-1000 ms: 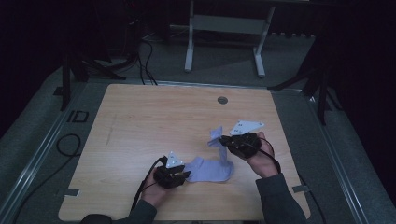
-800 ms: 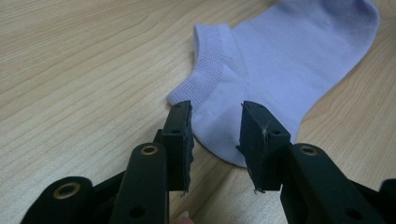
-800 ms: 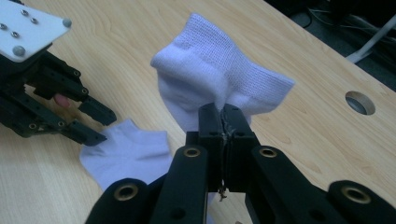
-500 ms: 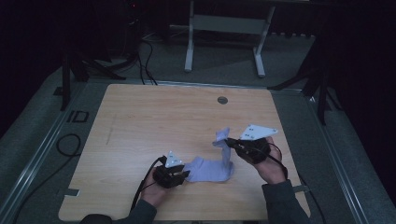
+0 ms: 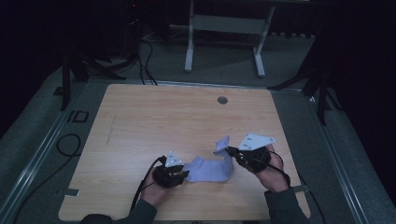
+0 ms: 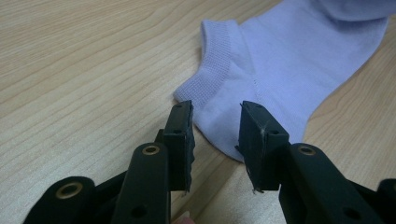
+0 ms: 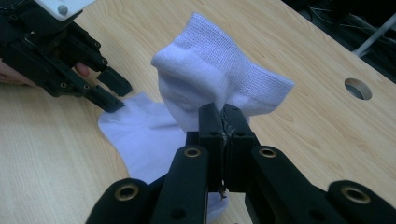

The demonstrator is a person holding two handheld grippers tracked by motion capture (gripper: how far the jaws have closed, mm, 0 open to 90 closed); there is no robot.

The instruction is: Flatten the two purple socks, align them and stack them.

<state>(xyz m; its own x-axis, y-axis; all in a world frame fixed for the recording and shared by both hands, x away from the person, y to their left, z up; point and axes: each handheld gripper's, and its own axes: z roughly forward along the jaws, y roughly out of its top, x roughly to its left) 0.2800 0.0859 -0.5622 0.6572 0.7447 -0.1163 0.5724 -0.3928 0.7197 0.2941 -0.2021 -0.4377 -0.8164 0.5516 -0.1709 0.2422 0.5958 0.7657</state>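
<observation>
A pale lilac ankle sock point(image 5: 210, 169) lies on the wooden table point(image 5: 154, 121) near its front edge. My right gripper point(image 5: 230, 150) is shut on one end of the sock point(image 7: 219, 79) and holds that end lifted and folded above the rest. My left gripper point(image 5: 186, 174) stands open at the sock's other end, low on the table. In the left gripper view its jaws straddle the edge of the sock point(image 6: 275, 60) just below the ribbed cuff point(image 6: 212, 65), apart from the fabric. The left gripper point(image 7: 109, 88) also appears far off in the right gripper view.
A round cable hole point(image 5: 222, 100) sits near the table's far edge, seen as the hole point(image 7: 358, 88) in the right gripper view. A metal stand point(image 5: 224, 28) and cables point(image 5: 144, 51) are on the floor behind the table.
My right gripper has drawn the lifted sock end to the right, stretching the sock out. The left gripper has stayed in place at the other end.
</observation>
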